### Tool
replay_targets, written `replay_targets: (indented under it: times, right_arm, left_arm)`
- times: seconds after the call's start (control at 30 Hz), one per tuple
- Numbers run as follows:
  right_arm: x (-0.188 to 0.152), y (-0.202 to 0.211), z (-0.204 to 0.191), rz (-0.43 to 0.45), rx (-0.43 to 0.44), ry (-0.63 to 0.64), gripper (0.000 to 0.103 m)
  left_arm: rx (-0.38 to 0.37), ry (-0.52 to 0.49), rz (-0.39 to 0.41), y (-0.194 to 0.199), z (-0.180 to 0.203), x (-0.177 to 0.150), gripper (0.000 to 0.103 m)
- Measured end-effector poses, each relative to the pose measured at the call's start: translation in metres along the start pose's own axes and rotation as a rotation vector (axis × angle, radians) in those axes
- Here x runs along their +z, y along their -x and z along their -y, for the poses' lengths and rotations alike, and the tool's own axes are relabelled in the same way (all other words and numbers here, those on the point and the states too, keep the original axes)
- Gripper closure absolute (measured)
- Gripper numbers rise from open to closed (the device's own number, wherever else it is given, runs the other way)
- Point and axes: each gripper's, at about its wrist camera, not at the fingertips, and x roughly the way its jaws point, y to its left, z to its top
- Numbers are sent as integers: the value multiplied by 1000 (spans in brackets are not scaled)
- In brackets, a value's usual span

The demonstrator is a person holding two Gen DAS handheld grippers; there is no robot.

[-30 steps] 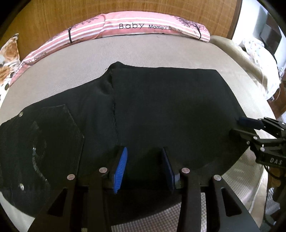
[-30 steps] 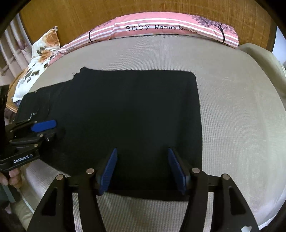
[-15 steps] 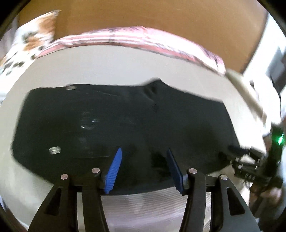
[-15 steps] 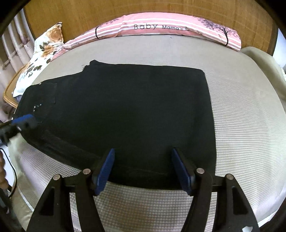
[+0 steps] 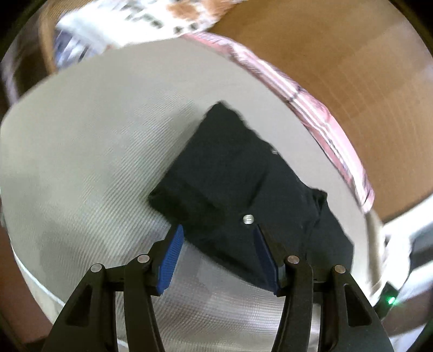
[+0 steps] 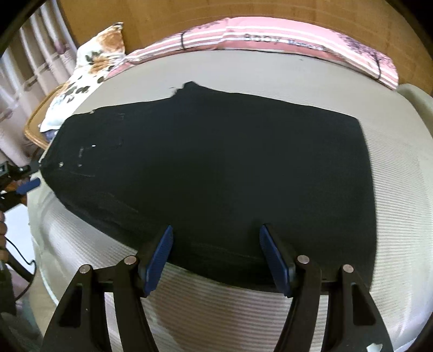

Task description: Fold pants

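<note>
Nearest in the right wrist view, the right gripper [image 6: 216,254] with blue ribbed pads has its jaws apart. They have just been opening, pads bare, nothing clamped. It hangs over the near hem of the black folded cotton pants [image 6: 216,168], which lie flat in a wide dark slab on the grey woven mattress [image 6: 400,189]. The waist end with metal rivets points to the view's left, the leg fold to its right.

In its own view the left gripper [image 5: 216,251] also stands parted, empty. Its jaws opened further within the last second and now look settled. It sits over the waist corner, just short of a silver rivet [image 5: 248,218]. This view is motion-blurred, so we cannot tell if the pads touch cloth. From the right wrist view the same gripper shows at the far left edge, beside the waistband.

We judge the step in hand as setting up the next fold. To do it well, we would pinch all layers at both ends, lift evenly, carry one end across and keep the edges lined up so no crease bunches.

Beyond the pants lies a long pink striped bolster pillow [image 6: 270,38], then a floral cushion [image 6: 97,56] at far left. Behind them rises a brown woven rattan headboard [image 6: 243,10].
</note>
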Motion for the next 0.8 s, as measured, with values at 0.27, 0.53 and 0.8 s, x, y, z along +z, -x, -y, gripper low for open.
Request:
replay_targets:
  times: [0.27,0.53,0.8]
  right_arm:
    - [1,2,-11,6,32,17,31]
    - [4,6,-7,15,36,-22,30]
    - [4,4,-7,13,37,-34,30]
  left_arm:
    - [-74,194,-55,-16,-35,0,47]
    - [-134,260,-36,-24,-51,0,47]
    - [-229,271,37,-32,-59,5,42]
